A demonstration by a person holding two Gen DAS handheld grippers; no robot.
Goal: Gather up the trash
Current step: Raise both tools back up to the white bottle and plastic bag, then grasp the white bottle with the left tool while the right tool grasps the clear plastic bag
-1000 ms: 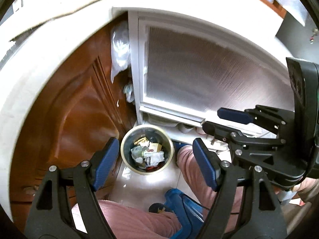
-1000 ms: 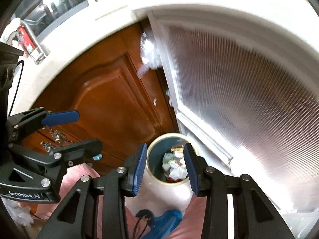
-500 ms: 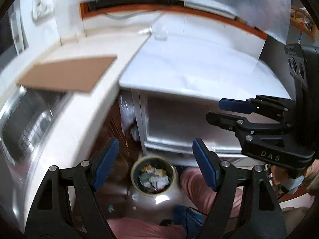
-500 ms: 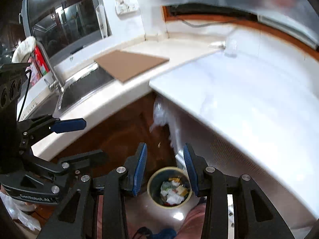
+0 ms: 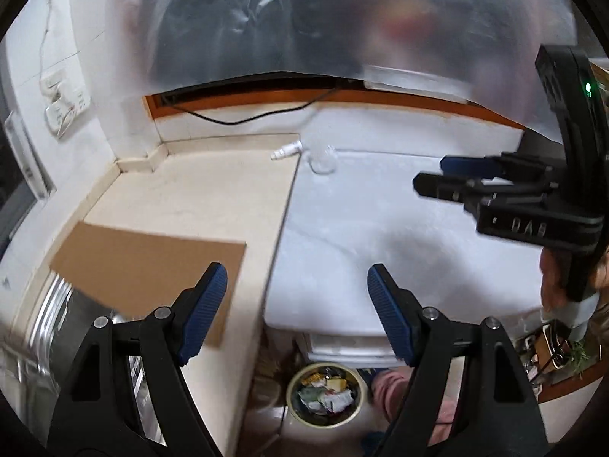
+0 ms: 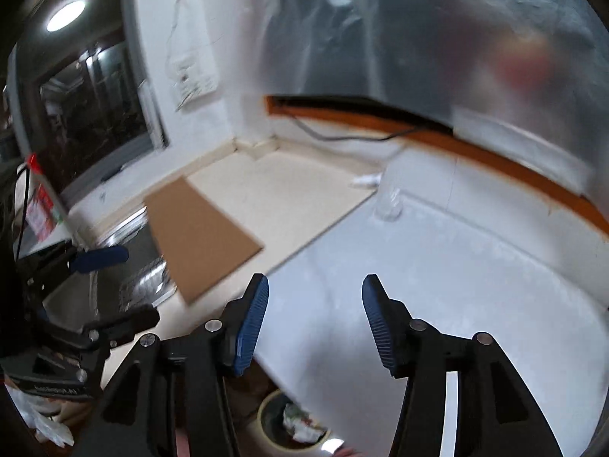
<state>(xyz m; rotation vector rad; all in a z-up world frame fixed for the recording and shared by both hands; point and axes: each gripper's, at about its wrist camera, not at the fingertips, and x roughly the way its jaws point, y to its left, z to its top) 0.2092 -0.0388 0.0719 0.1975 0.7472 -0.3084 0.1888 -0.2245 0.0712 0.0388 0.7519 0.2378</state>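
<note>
A round trash bin (image 5: 323,396) full of crumpled wrappers stands on the floor below the counter edge; its rim also shows in the right wrist view (image 6: 293,422). My left gripper (image 5: 295,293) hangs open and empty high above it. My right gripper (image 6: 316,293) has its jaws opening, with nothing between them; in the left wrist view it appears at the right (image 5: 434,175). On the counter's far side lie a small white tube (image 5: 285,149) and a clear crumpled plastic piece (image 5: 321,160).
A brown cardboard sheet (image 5: 148,262) lies on the beige counter (image 5: 213,190), partly over a steel sink (image 5: 57,323). Beside it runs a white worktop (image 5: 380,236). A black cable (image 5: 236,118) and plastic sheeting (image 5: 304,19) are behind. A pink trouser leg (image 5: 388,384) is by the bin.
Both grippers rose from bin level by the cabinet door to above the counter, so the bin now sits small at the bottom of each view. The right jaws have spread wider.
</note>
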